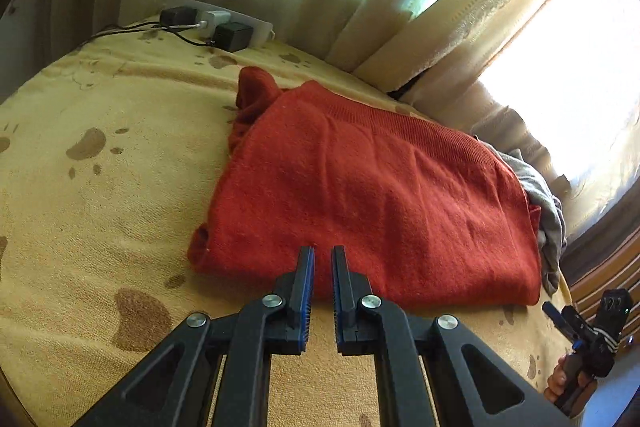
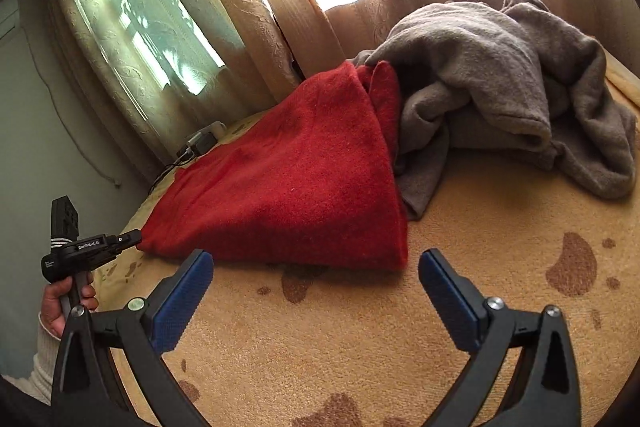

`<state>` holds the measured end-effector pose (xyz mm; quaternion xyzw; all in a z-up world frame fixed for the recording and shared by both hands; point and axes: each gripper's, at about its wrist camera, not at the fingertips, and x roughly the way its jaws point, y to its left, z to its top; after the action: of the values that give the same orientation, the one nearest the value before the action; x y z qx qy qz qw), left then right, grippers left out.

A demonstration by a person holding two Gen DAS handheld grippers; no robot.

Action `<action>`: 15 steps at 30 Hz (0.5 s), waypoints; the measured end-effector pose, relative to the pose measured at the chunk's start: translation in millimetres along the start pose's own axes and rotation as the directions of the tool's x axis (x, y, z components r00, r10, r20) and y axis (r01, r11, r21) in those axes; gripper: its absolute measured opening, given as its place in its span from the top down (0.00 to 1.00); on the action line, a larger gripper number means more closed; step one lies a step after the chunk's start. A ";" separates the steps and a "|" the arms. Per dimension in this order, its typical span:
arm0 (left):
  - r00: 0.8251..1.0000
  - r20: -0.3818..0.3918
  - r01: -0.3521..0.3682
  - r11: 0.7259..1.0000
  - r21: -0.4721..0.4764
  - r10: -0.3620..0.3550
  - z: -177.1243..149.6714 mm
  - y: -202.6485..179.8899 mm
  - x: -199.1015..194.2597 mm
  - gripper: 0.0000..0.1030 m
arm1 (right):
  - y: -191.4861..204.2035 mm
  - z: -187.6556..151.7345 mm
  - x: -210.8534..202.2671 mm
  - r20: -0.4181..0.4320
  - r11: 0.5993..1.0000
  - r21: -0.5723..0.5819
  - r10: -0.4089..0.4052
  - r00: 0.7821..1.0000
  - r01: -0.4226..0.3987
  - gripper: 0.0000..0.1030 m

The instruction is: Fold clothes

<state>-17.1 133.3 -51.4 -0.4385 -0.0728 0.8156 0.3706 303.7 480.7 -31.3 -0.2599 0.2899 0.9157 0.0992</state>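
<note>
Your left gripper has its jaws drawn nearly together, with only a thin slit between the blue pads and nothing in that slit. Its tips hang over the near edge of the red sweater, but you cannot tell whether they touch the knit.

Your right gripper stands with jaws wide apart and empty, over bare blanket just near of the sweater's near right corner. In the left view that same gripper shows only as a small dark shape at the right rim, gripped by your hand, too small to read its jaws.

The sweater lies folded into a rough slab in the middle of the blanket, and a sleeve or collar bunches up at its far left corner. What lies under the fold is hidden.

On its right sits a crumpled grey garment. The sweater's right edge overlaps it, so you cannot see how far it runs beneath. In the left view only a strip of grey peeks out.

A power strip with plugs lies at the far left by the curtain. The window is blown out white, and nothing shows through it.

Your left hand and a pale cuff are cut by the frame's edge.
</note>
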 end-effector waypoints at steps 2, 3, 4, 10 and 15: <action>1.000 0.006 0.007 0.999 -0.034 -0.007 10.5 9.3 1.5 0.91 | -12.8 -1.6 2.8 -0.014 0.997 0.073 0.010 1.000 -0.009 0.00; 1.000 0.005 0.016 0.999 -0.049 -0.016 15.8 13.8 3.2 0.91 | -19.3 -2.4 4.2 -0.021 0.994 0.111 0.009 1.000 -0.007 0.00; 1.000 0.002 0.024 0.998 -0.066 -0.024 20.9 18.4 5.5 0.91 | -22.2 -3.1 5.0 -0.030 0.992 0.129 -0.005 1.000 0.009 0.00; 0.996 -0.036 0.079 0.981 -0.178 -0.086 42.9 45.7 28.8 0.91 | -17.1 -3.4 11.7 -0.063 0.995 0.104 -0.004 0.998 0.010 0.00; 0.996 -0.038 0.067 0.977 -0.203 -0.077 50.0 55.9 40.3 0.91 | -18.7 -4.4 11.0 -0.061 0.994 0.110 0.001 0.998 0.006 0.00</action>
<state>-99.5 130.6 -72.6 -0.4894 -0.1623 0.7798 0.3551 302.4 493.7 -49.2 -0.2822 0.3427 0.8898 0.1057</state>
